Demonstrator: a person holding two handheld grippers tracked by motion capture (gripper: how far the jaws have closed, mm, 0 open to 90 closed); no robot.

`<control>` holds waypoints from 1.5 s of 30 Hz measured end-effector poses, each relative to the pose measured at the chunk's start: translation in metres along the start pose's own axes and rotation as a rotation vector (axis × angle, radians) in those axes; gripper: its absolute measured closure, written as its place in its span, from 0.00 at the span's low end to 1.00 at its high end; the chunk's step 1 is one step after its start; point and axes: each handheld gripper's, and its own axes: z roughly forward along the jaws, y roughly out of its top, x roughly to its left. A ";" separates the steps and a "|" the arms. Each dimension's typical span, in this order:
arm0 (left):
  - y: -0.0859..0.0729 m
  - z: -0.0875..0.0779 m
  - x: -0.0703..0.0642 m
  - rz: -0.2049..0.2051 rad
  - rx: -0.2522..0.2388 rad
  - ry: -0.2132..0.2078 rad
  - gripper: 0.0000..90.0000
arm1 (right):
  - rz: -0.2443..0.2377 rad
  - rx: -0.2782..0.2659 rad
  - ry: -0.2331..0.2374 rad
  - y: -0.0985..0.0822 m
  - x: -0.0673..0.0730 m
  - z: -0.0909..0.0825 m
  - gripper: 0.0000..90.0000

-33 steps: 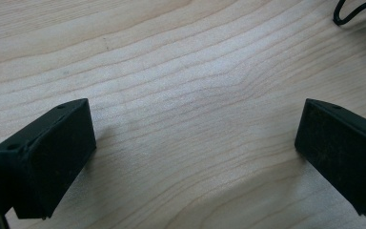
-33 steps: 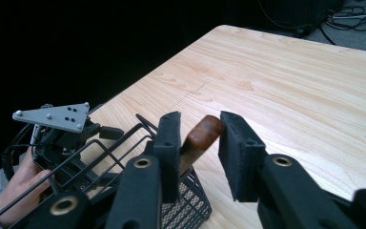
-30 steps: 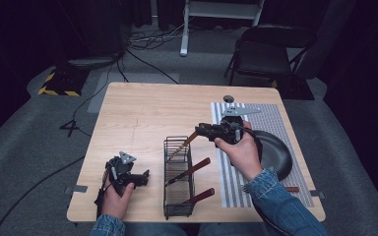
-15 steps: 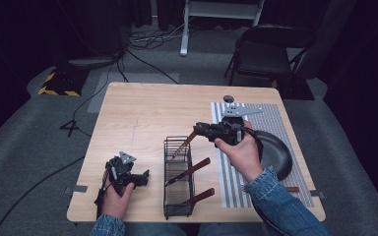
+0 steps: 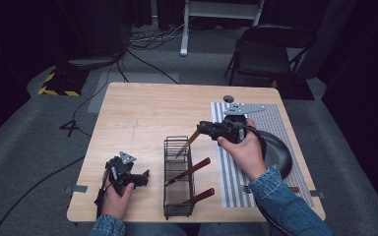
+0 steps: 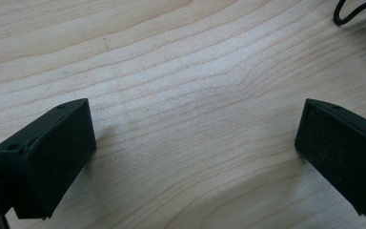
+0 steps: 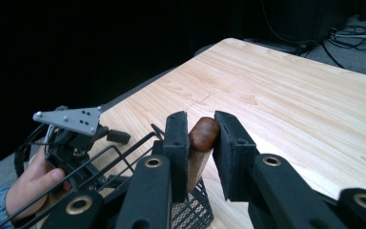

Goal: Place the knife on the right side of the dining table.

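dark studio or lab: black curtains, floor cables point(image 5: 142, 42), hazard-taped base point(image 5: 58, 84), folding chair point(image 5: 266, 54).

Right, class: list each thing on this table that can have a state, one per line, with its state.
left gripper: open, empty, resting on the table
right gripper: shut on the wooden handle
wire basket: upright, three wooden-handled utensils in it
dark pan: lying on the striped mat
folding chair: unfolded, unoccupied

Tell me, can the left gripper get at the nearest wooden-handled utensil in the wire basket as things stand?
Probably yes: the left gripper rests open beside the wire basket, whose nearest utensil handle juts out the far side, so it must reach over.
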 end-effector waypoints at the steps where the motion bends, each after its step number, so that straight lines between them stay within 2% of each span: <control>1: 0.000 0.000 0.000 0.000 0.000 0.000 0.00 | 0.000 0.000 0.000 0.000 0.000 0.000 0.84; 4: 0.000 0.000 0.000 0.000 -0.001 0.000 0.00 | 0.040 -0.005 -0.022 -0.003 -0.004 -0.002 0.82; 7: 0.000 0.000 0.000 0.000 -0.001 0.000 0.00 | 0.060 -0.002 -0.032 -0.005 -0.007 -0.002 0.81; 11: 0.000 0.000 0.000 0.000 -0.001 0.000 0.00 | 0.067 -0.002 -0.009 -0.006 -0.008 -0.003 0.85; 14: 0.000 0.000 0.000 0.000 0.000 0.000 0.00 | 0.053 -0.005 0.015 -0.004 -0.005 -0.003 0.87; 15: 0.000 0.000 0.000 0.000 -0.001 0.000 0.00 | 0.024 -0.015 0.024 -0.002 -0.003 -0.003 0.87; 20: 0.000 0.000 0.000 0.000 0.000 0.000 0.00 | -0.011 -0.023 0.028 0.005 0.000 -0.006 0.88; 23: 0.000 0.000 0.000 0.001 0.000 0.000 0.00 | -0.013 -0.027 0.028 0.008 0.002 -0.008 0.89; 30: 0.000 0.000 0.000 0.000 0.000 0.000 0.00 | 0.018 -0.052 0.047 0.018 0.004 -0.019 0.90; 45: 0.000 0.000 0.000 -0.001 0.001 -0.002 0.00 | 0.026 -0.110 0.023 0.049 0.003 -0.056 0.90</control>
